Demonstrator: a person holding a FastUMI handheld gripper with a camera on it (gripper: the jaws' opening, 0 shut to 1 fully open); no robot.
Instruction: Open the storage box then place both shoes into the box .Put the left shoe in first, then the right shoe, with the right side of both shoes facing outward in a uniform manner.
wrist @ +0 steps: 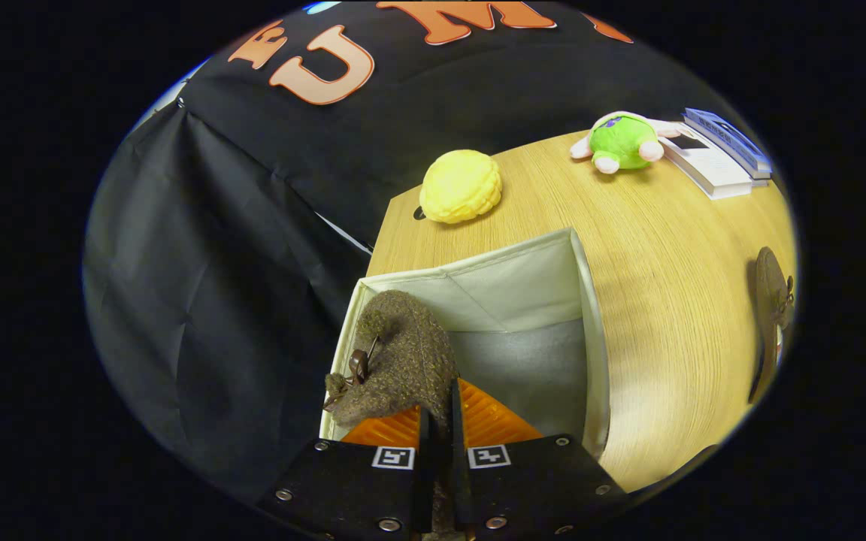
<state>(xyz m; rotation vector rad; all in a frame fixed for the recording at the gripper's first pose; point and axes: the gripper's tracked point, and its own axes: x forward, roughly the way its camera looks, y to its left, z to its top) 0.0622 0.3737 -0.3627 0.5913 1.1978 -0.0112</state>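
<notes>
1. Gripper (437,421): jaws narrow, pinching the rim of a fuzzy brown low shoe (403,361), which hangs inside the open pale fabric storage box (591,330) against its 9 o'clock wall.
2. Step in hand, likely: first shoe going in.
3. Second brown shoe (771,315) lies on the light wooden table (666,248), 3 o'clock of the box, well apart.
4. Next: lower, release, then fetch the other.
5. Yellow plush (461,185), green plush (621,141), books (719,154) beyond.

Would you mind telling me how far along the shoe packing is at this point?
The storage box already stands open. In hand: the tool is shut on the first shoe, holding it inside the box against one wall. Left: releasing it, then packing the second shoe, which lies on the table.
</notes>
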